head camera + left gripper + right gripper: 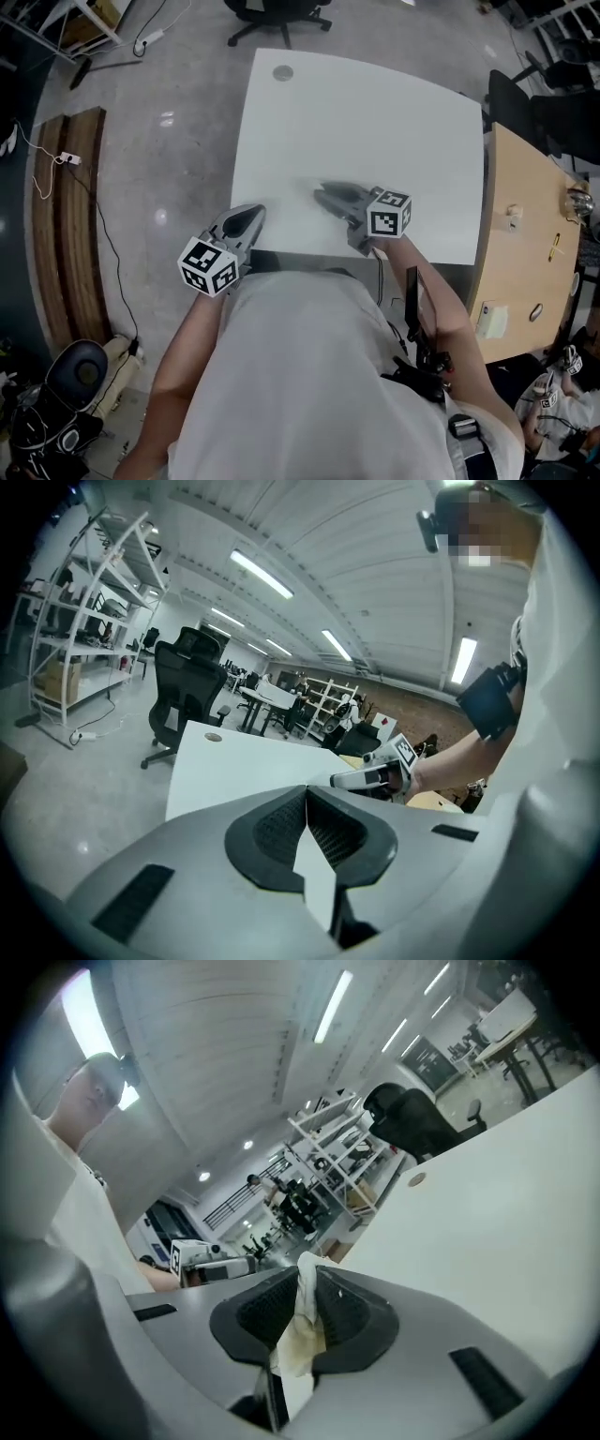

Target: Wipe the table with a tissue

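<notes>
The white table [375, 122] lies in front of me, and its top looks bare. My right gripper [323, 192] hovers, blurred, over the table's near edge and points left across it. In the right gripper view its jaws [307, 1265] pinch a crumpled white tissue [302, 1321] with a yellowish stain. My left gripper [258, 211] is at the table's near-left corner; its jaws [307, 789] meet at the tips with nothing between them. Each gripper shows in the other's view: the right gripper [342, 780] above the table, the left gripper [211, 1255] at the left.
A round grommet cap [282, 72] sits near the table's far-left corner. A wooden desk [520, 234] with small items adjoins the right side. A black office chair [183, 686] stands beyond the far end, with a white shelving rack [84, 602] to its left. A wooden bench [66, 225] lies on the floor.
</notes>
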`<state>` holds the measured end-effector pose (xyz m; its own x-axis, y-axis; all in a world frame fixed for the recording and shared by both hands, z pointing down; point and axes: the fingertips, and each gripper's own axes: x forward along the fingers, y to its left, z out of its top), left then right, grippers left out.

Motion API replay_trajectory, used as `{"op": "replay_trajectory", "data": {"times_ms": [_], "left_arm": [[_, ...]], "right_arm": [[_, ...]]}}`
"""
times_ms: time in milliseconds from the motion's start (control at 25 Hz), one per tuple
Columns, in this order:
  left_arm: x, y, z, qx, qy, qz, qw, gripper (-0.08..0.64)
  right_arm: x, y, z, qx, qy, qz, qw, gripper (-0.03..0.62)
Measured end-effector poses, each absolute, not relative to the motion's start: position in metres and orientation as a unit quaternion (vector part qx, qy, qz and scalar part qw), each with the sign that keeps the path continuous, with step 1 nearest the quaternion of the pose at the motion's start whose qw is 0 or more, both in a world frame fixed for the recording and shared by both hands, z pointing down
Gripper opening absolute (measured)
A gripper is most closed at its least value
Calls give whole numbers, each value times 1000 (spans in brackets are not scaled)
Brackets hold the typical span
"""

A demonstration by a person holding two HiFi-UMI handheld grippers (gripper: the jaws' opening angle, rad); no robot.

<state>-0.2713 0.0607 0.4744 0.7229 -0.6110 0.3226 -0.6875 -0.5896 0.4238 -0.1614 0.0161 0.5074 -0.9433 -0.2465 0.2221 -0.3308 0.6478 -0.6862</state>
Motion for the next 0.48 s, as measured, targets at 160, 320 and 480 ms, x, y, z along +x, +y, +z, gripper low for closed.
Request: {"op": "replay_trajectory", "data": {"times_ms": [160,320,480], "left_arm": [[-227,81,474,892,-358,79,265,6],[-182,101,477,897,-346,86,260,6],[-150,116,477,901,-346,85,249,6]], "right_arm": [[-87,29,511,223,-896,381,43,64],[-13,49,511,288,-886,363,30,64],[36,79,504,317,-891,322,44,64]]}}
